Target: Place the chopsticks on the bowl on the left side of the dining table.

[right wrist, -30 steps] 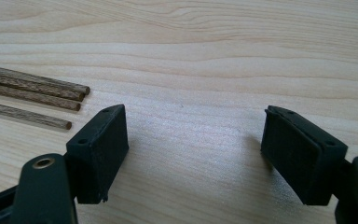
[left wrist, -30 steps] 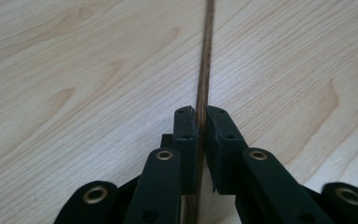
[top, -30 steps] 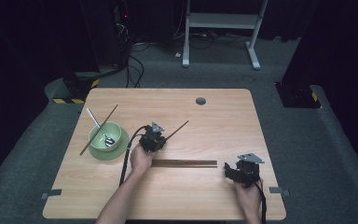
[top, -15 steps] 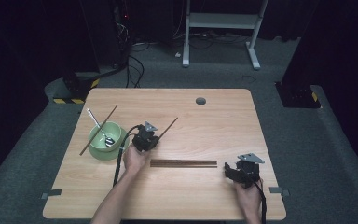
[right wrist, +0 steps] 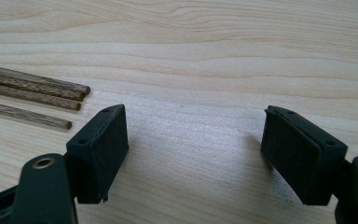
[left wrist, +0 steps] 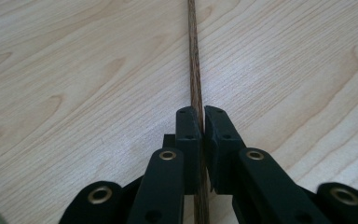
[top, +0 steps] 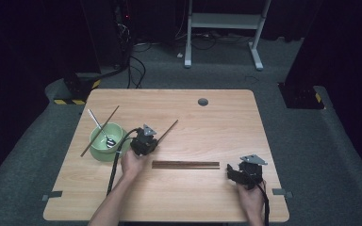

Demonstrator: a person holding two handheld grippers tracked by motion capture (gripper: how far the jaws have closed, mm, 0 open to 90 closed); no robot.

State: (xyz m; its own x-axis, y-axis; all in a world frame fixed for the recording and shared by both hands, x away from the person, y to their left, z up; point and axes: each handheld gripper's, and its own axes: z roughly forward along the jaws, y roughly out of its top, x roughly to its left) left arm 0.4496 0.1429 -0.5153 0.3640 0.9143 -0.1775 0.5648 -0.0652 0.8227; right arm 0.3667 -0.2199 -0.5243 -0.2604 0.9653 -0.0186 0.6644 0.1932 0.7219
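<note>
My left gripper (top: 152, 141) sits left of the table's centre, shut on the near end of a thin dark wooden stick (top: 168, 131) that slants away to the upper right. In the left gripper view the two pads (left wrist: 189, 128) pinch the stick (left wrist: 194, 60), which runs straight ahead just over the wood. A row of like sticks (top: 185, 164) lies flat in front of the person. My right gripper (top: 230, 172) rests at the front right, open, its jaws wide apart and bare (right wrist: 196, 135), with the sticks' ends (right wrist: 37, 93) a little way to their left.
A green bowl (top: 99, 148) stands just left of my left gripper, with a metal spoon (top: 97, 122) in it and another stick (top: 91, 140) leaning across its rim. A round cable hole (top: 202, 101) sits near the far edge. My left gripper's cable (top: 114, 165) trails toward the front edge.
My left gripper has shifted left toward the green bowl, taking the held stick with it. The right gripper has kept still.
</note>
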